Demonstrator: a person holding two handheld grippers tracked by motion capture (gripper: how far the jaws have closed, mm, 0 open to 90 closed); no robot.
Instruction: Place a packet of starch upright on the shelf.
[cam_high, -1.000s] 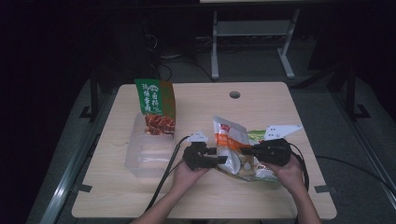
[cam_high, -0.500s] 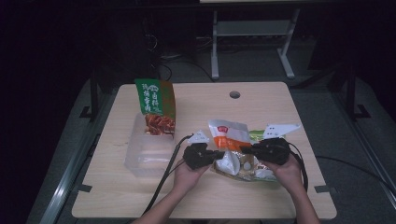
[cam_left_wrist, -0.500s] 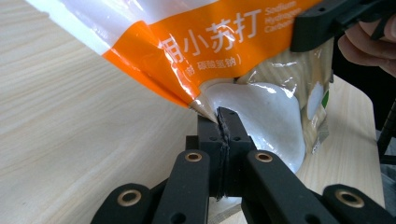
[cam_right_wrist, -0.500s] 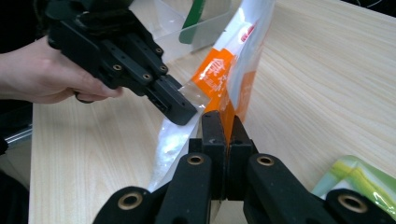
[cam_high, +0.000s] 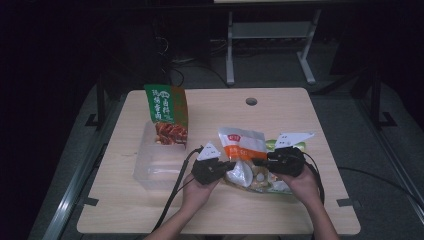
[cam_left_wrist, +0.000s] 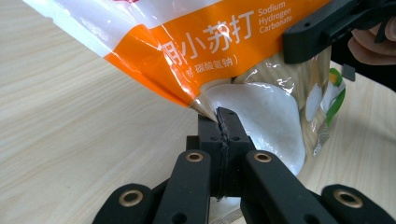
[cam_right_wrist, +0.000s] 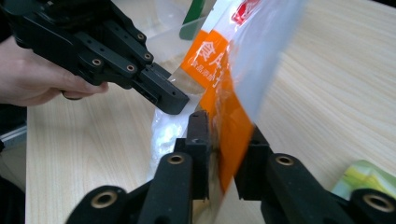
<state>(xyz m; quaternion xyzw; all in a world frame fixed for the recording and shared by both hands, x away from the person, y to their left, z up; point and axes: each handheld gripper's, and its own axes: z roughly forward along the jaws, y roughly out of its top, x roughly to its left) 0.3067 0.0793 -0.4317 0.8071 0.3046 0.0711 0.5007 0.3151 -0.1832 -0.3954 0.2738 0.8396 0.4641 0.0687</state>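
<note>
Baking soda bag (cam_high: 241, 150) at lower centre of high view, left gripper (cam_left_wrist: 223, 122) pinching its corner, right gripper (cam_right_wrist: 224, 140) jaws just easing apart around its edge, green packet (cam_high: 166, 114) standing in clear tray (cam_high: 150, 170) upper left.

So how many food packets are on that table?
3, maybe more hidden: a green packet standing in the clear tub, the orange-and-white packet pinched by both grippers, and a green-edged packet lying flat underneath it.

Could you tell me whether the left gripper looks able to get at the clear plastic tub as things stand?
Probably not yet: the left gripper is shut on the baking soda bag. The clear plastic tub sits close beside it, nothing between.
</note>
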